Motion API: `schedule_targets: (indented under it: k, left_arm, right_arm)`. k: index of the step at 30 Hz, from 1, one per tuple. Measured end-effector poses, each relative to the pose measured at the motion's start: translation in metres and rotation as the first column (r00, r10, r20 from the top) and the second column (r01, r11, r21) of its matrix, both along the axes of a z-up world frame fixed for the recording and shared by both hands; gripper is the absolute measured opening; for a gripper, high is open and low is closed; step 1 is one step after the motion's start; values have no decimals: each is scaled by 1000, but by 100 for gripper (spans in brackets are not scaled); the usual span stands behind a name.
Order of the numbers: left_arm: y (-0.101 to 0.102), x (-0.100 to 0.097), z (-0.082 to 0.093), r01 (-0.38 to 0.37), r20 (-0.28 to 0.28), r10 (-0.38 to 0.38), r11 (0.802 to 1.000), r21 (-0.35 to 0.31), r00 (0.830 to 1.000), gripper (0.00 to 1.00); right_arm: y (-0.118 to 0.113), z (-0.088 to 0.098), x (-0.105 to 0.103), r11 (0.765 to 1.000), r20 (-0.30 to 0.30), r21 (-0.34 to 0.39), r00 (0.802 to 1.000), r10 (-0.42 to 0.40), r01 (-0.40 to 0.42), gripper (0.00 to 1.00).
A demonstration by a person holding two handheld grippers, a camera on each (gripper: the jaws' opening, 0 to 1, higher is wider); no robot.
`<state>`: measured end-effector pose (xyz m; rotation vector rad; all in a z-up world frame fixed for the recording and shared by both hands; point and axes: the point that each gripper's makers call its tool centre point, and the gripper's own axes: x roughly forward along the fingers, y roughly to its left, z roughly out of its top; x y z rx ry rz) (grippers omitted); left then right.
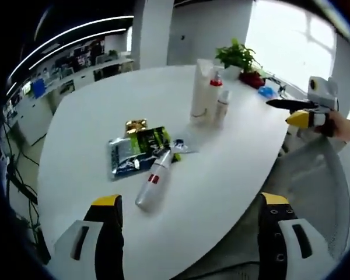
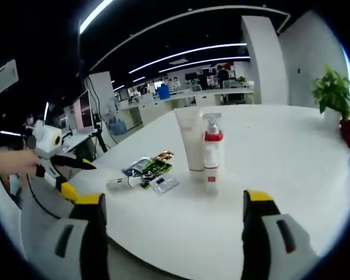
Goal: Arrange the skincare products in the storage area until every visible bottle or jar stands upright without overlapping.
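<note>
Lighting: my left gripper view has a blown-out bright window (image 1: 291, 35); my right has long white ceiling light strips (image 2: 186, 52). Glossy white round bench (image 1: 221, 169) evenly bright. Fisheye edges bend, soft blur.

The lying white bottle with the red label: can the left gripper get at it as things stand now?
Probably yes. The lying white bottle is on the white table ahead of the left gripper, whose jaws stand open, with bare tabletop between. The sachets touch only its far end.

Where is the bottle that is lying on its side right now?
In the left gripper view, the lying bottle rests on the white table, its top against the sachets, nearer the camera than the standing tube.
</note>
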<state>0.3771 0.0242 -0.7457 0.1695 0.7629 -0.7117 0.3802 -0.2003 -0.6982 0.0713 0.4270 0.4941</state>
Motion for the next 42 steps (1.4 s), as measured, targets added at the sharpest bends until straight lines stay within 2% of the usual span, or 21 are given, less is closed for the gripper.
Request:
schedule_targets:
  k: [12, 18, 21, 27, 32, 39, 42]
  left_arm:
    - [1, 29, -19, 80, -51, -74, 990, 119, 996, 83]
    - [4, 41, -35, 119, -113, -100, 978, 169, 988, 69]
    - [3, 48, -42, 142, -135, -117, 970, 197, 984, 65]
    - [2, 53, -53, 181, -198, -133, 951, 251, 971, 45]
    - [2, 57, -60, 224, -220, -162, 927, 299, 962, 43]
    - [0, 63, -65, 254, -243, -180, 912, 323, 953, 32]
    - [1, 65, -68, 266, -265, -182, 905, 332, 947, 30]
  right_arm:
    - [3, -2, 1, 1000, -3, -6, 1000, 15, -15, 96]
    - [4, -2, 1, 1000, -5, -4, 1000, 20, -20, 96]
    - [5, -2, 1, 1000, -7, -2, 1000, 21, -21, 96]
    - [4, -2, 2, 1000, -12, 4, 1000, 17, -17, 94]
    - [3, -2, 2, 1000, -13, 8, 1000, 10, -10, 94]
    - [2, -2, 3, 1000, -9, 7, 1000, 8, -8, 92]
    - [2, -2, 2, 1000, -11, 7, 1000, 8, -8, 91]
